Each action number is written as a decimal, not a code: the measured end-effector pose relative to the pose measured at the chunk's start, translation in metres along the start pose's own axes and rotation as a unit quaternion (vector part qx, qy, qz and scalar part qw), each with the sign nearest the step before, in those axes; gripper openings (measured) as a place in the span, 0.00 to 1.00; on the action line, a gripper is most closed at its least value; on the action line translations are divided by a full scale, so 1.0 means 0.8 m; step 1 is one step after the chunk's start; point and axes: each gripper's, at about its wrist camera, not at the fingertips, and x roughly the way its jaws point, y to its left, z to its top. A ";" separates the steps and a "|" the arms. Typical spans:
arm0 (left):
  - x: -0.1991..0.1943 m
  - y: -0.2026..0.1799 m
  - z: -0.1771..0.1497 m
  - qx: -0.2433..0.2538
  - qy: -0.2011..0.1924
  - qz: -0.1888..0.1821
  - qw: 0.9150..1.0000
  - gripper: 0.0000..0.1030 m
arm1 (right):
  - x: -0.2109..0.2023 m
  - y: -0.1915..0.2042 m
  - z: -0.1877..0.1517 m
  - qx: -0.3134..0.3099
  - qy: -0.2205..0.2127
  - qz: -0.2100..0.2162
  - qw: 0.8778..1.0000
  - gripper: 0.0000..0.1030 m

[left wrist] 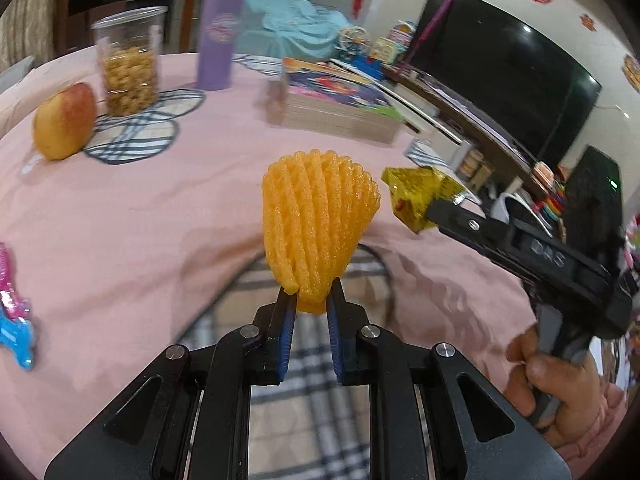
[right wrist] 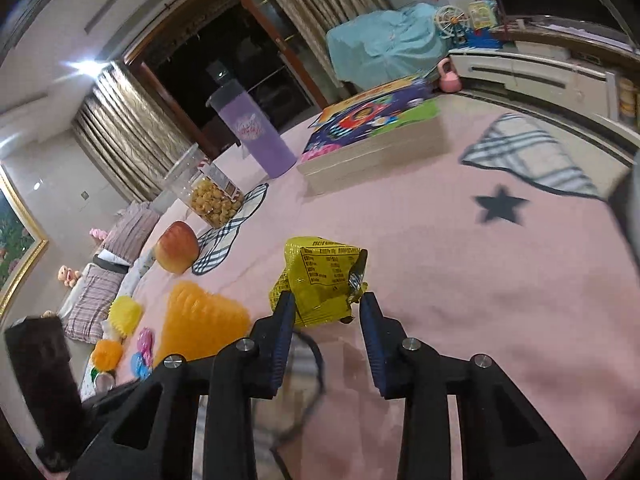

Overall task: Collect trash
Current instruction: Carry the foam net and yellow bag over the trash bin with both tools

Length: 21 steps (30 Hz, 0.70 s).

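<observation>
My left gripper point(left wrist: 311, 294) is shut on the lower end of an orange foam fruit net point(left wrist: 318, 220) and holds it upright above the pink tablecloth point(left wrist: 120, 220). The net also shows in the right wrist view point(right wrist: 200, 320). My right gripper point(right wrist: 326, 306) is shut on a crumpled yellow wrapper point(right wrist: 320, 280) and holds it above the cloth. In the left wrist view the wrapper point(left wrist: 416, 196) sits in the right gripper point(left wrist: 430, 210) just right of the net.
An apple point(left wrist: 64, 120), a clear jar of snacks point(left wrist: 128, 64), a purple tumbler point(left wrist: 218, 36) and a stack of picture books point(left wrist: 336, 100) stand at the far side. Pink and blue small items point(left wrist: 14, 320) lie at the left edge. Plaid mats point(left wrist: 136, 128) lie on the cloth.
</observation>
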 end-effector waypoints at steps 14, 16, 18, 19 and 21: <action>0.000 -0.101 -0.021 0.077 0.016 -0.040 0.996 0.14 | -0.125 -0.051 -0.068 0.039 -0.040 -0.033 0.998 0.33; 0.001 -0.112 -0.024 0.087 0.020 -0.042 0.995 0.14 | -0.132 -0.058 -0.078 0.047 -0.040 -0.034 0.998 0.33; 0.001 -0.123 -0.027 0.096 0.021 -0.042 0.994 0.14 | -0.138 -0.063 -0.084 0.053 -0.039 -0.036 0.997 0.33; 0.001 -0.128 -0.028 0.101 0.022 -0.043 0.994 0.14 | -0.142 -0.066 -0.088 0.056 -0.040 -0.037 0.997 0.33; 0.001 -0.136 -0.030 0.106 0.023 -0.045 0.993 0.14 | -0.149 -0.071 -0.092 0.060 -0.043 -0.040 0.996 0.33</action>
